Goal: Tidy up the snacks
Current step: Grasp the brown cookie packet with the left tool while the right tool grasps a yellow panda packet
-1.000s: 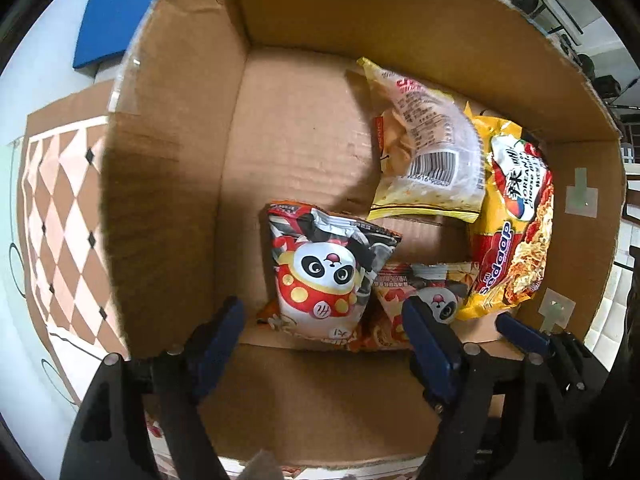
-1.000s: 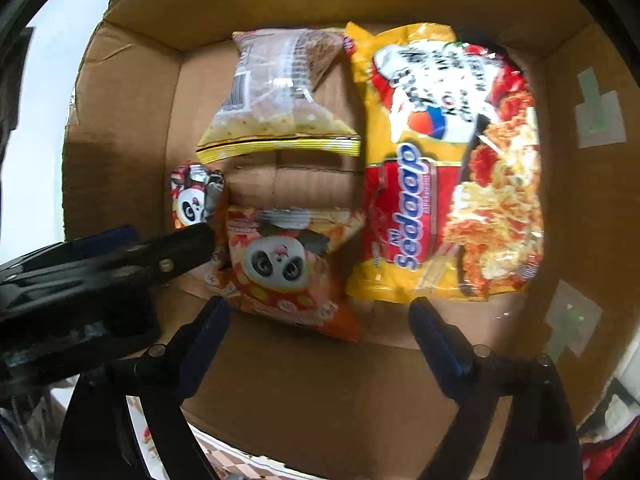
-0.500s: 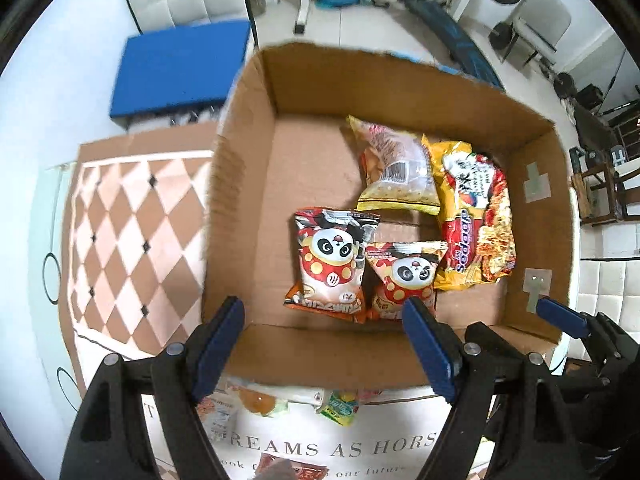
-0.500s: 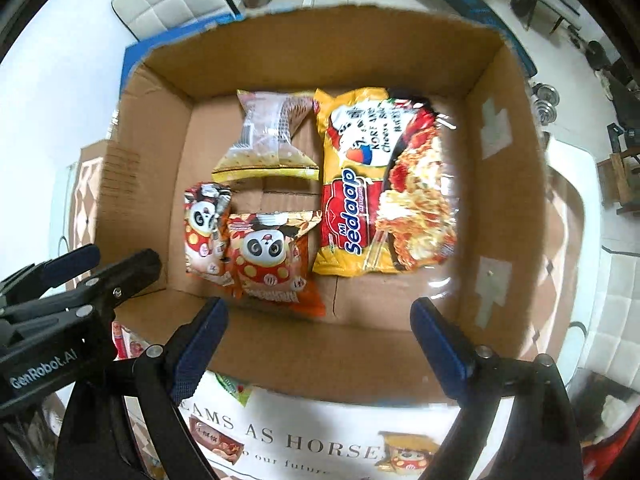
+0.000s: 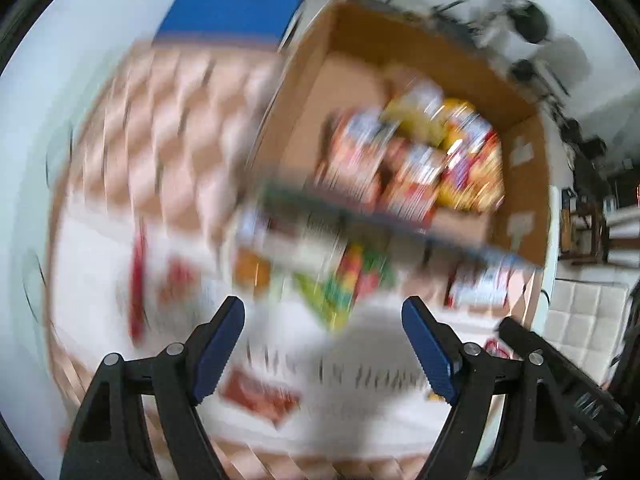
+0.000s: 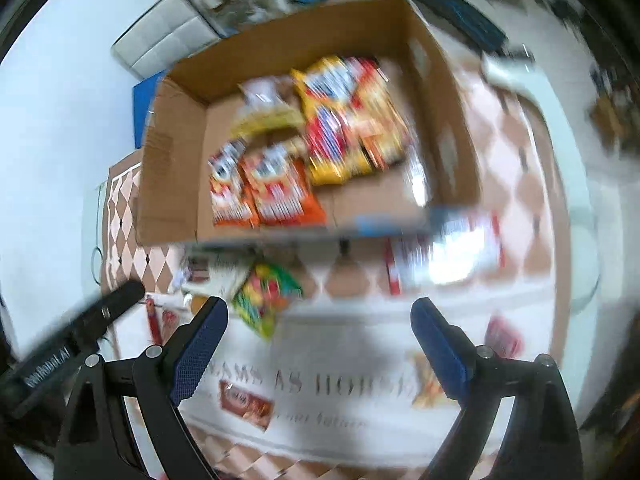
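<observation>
Two pairs of tongs, left tongs (image 5: pixel 323 354) and right tongs (image 6: pixel 319 354), hang agape and empty above my desk (image 6: pixel 352 344), the green snack bag (image 6: pixel 266 296) lying loose at 11 o'clock from the right, nearer than the cardboard box (image 6: pixel 180 160) at 12.

One cardboard box (image 6: pixel 172 184), two orange panda snack bags (image 6: pixel 280 188), one yellow noodle packet (image 6: pixel 344 120), one pale bread packet (image 6: pixel 264 108), one green candy bag (image 6: pixel 264 296)
</observation>
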A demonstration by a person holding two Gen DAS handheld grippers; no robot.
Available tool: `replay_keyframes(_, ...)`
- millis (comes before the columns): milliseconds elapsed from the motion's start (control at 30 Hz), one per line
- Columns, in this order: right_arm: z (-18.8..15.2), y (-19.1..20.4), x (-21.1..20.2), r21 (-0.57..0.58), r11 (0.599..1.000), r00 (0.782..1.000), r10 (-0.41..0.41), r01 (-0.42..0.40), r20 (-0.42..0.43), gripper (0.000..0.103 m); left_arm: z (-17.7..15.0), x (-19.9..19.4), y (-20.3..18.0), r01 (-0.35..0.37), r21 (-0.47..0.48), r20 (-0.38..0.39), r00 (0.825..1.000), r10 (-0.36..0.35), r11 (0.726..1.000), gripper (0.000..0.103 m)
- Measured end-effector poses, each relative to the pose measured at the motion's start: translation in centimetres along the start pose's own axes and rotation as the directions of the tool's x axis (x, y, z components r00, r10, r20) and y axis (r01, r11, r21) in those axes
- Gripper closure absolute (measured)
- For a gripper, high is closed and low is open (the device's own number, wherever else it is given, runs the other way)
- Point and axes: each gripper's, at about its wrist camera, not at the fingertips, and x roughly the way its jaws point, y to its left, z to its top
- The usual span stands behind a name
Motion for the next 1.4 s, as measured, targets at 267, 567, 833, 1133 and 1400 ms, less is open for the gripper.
replay_keyframes(267,-7.3,-10.9,5.1,0.386,0.922,0.994,0.056,-0.013,-0.099,0.008,-7.5,8.8,8.2,0.005,-0.376,-0.247,0.963,-0.106,0.927,0.023)
replay_keyframes(567,-10.3,-17.5,9.3,0.641,0.767,0.993,0.062,0.019,-0.103,0.008,-9.5,14.3,10.9,-0.058,-0.572,-0.333,0.928,-0.167,0.818,0.023)
replay_keyframes(833,-9.3,-15.6,10.5,0.492,0.868,0.987,0.014,0.068,-0.162,0.008,-7.9,14.5,8.2,-0.118,-0.399,-0.311,0.95,-0.013,0.91,0.027)
replay_keyframes(1133,-8.3,-15.9,9.7,0.363,0.928,0.977,-0.006,0.085,-0.214,0.008,-6.1,14.4,0.4,-0.181,0.14,-0.178,0.963,0.205,0.973,0.027)
replay_keyframes(1400,-7.0,-12.0,9.7,0.127,0.971,0.968,-0.182,0.205,-0.173,0.008,-5.1,14.7,-3.0,-0.205,0.383,-0.133,0.953,0.273,0.901,0.026)
